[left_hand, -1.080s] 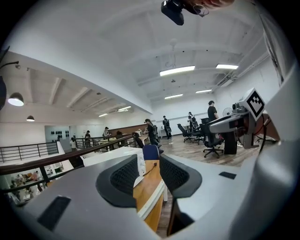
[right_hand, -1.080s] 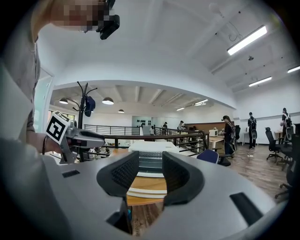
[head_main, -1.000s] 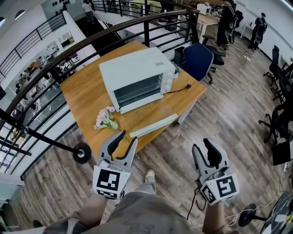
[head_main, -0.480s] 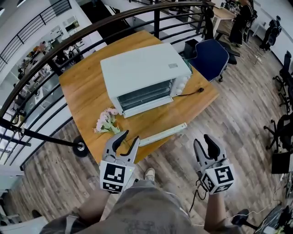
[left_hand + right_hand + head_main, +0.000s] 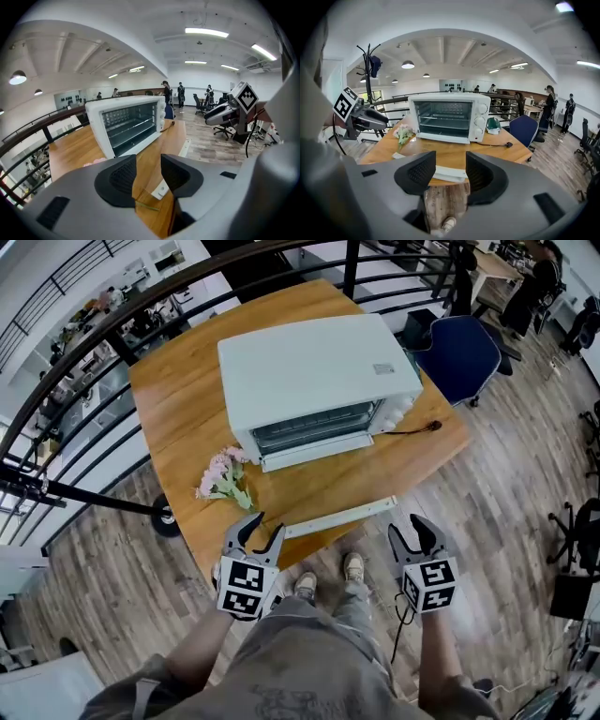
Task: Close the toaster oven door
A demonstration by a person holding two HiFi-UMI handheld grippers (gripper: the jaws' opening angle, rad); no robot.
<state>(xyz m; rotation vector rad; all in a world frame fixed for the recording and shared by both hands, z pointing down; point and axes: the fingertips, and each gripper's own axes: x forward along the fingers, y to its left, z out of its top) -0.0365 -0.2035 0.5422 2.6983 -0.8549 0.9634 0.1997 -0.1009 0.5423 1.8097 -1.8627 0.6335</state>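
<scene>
A white toaster oven [image 5: 314,381] stands on the wooden table [image 5: 178,418]. Its glass door lies folded down flat toward me, and the door's white handle bar [image 5: 339,518] sits near the table's front edge. My left gripper [image 5: 255,529] hangs just before that edge, left of the handle. My right gripper [image 5: 412,531] is off the table to the handle's right. Both are open with nothing between the pads, and their jaws have just been opening. The left gripper view shows the oven [image 5: 126,124] ahead, and the right gripper view shows the oven [image 5: 447,117] and handle [image 5: 449,174].
A bunch of pink flowers [image 5: 223,479] lies left of the open door. The oven's black cord [image 5: 417,429] trails right across the table. A dark railing [image 5: 84,362] runs behind the table, and a blue chair [image 5: 459,357] stands to the right. My shoes [image 5: 354,566] are on the wood floor.
I have stepped closer, so the oven and table fill more of the head view. Both grippers have dropped lower toward the table's front edge, and their jaws stand a little wider.
</scene>
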